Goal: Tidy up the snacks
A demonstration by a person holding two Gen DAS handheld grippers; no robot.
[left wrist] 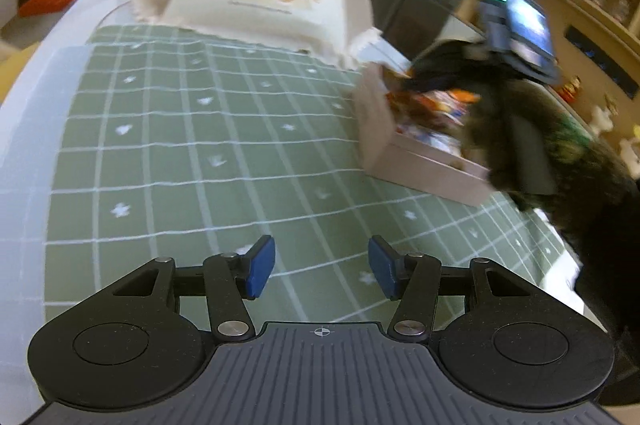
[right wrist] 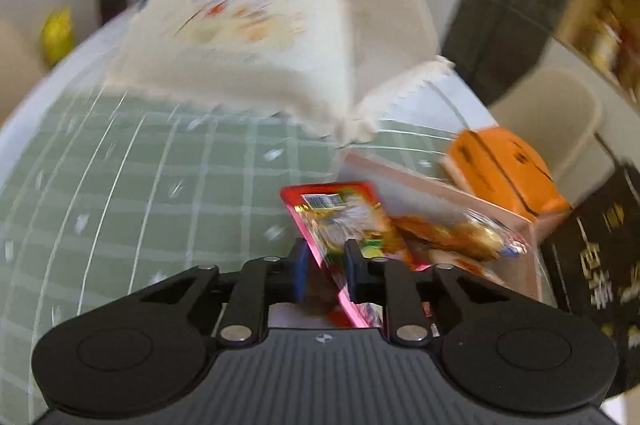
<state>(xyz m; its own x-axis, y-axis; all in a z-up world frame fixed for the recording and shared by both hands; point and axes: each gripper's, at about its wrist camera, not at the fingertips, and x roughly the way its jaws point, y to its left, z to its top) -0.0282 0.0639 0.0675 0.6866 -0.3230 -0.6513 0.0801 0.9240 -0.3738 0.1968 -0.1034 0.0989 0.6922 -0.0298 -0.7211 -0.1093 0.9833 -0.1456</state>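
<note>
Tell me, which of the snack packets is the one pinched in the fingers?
The red foil packet, standing up between the right gripper's fingers. The clear orange-tinted packet beside it lies loose in the box.

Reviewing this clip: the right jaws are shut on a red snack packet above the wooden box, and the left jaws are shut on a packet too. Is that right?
Not quite. The left gripper holds nothing: in the left wrist view its jaws stand apart over the green checked cloth. The rest holds: in the right wrist view the right gripper is shut on the red snack packet by the wooden box.
</note>
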